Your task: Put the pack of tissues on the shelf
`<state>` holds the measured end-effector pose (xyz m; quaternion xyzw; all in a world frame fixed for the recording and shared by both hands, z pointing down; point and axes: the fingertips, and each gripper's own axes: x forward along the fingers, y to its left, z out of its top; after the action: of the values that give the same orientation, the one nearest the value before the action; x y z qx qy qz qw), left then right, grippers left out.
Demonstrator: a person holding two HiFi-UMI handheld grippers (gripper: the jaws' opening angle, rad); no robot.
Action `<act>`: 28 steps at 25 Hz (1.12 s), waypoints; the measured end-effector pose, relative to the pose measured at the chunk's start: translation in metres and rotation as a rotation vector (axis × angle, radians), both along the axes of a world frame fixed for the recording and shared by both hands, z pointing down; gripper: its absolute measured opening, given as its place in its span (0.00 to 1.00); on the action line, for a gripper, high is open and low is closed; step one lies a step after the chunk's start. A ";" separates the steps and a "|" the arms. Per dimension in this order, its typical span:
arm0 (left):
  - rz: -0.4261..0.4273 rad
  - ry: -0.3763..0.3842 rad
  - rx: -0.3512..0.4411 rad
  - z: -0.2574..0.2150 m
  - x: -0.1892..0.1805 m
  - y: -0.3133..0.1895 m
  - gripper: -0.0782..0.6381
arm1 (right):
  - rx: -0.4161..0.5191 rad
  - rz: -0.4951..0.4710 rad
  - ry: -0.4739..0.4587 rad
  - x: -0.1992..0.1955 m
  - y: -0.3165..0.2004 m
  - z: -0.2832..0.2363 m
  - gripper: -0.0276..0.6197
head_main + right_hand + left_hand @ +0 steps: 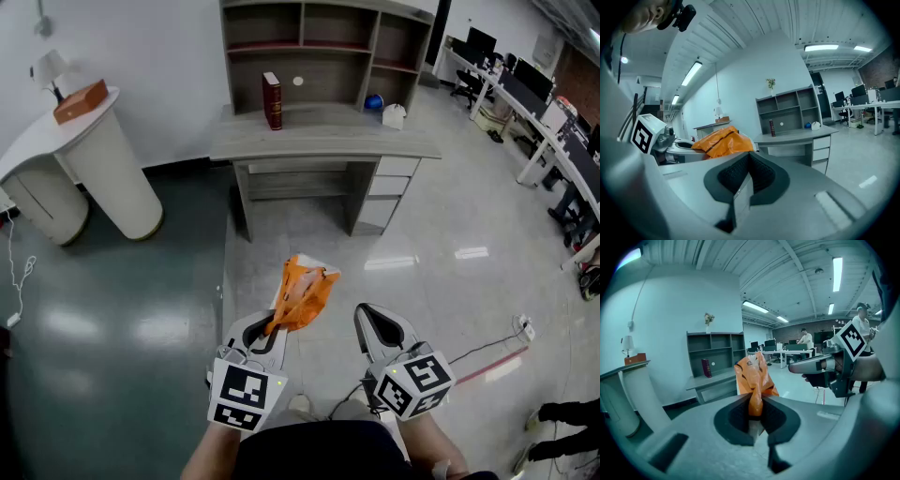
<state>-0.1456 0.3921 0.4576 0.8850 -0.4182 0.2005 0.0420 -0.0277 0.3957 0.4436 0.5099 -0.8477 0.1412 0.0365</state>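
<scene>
An orange pack of tissues (302,293) hangs in the air over the floor, pinched at one end by my left gripper (272,326), which is shut on it. In the left gripper view the orange pack of tissues (755,376) sticks up from between the closed jaws. My right gripper (373,321) is beside it on the right, jaws shut with nothing in them; from its own view the pack of tissues (723,141) shows at the left. The grey shelf (323,49) stands on a desk (319,141) some way ahead.
On the desk stand a dark red book (272,99), a blue ball (374,101) and a white object (395,115). A white rounded counter (89,159) with a brown box (81,100) is at the left. Office desks (553,131) line the right. Cables (487,352) lie on the floor.
</scene>
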 end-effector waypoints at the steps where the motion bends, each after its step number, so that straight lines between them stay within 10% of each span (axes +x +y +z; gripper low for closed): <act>1: 0.001 -0.002 -0.002 0.000 -0.001 0.000 0.11 | -0.001 -0.001 0.001 -0.001 0.000 0.000 0.04; 28: 0.044 0.005 -0.020 0.004 -0.014 -0.014 0.11 | -0.008 0.010 -0.016 -0.021 -0.019 -0.004 0.04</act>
<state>-0.1593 0.3785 0.4616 0.8940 -0.3965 0.2034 0.0475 -0.0489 0.3766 0.4396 0.5129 -0.8448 0.1490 0.0313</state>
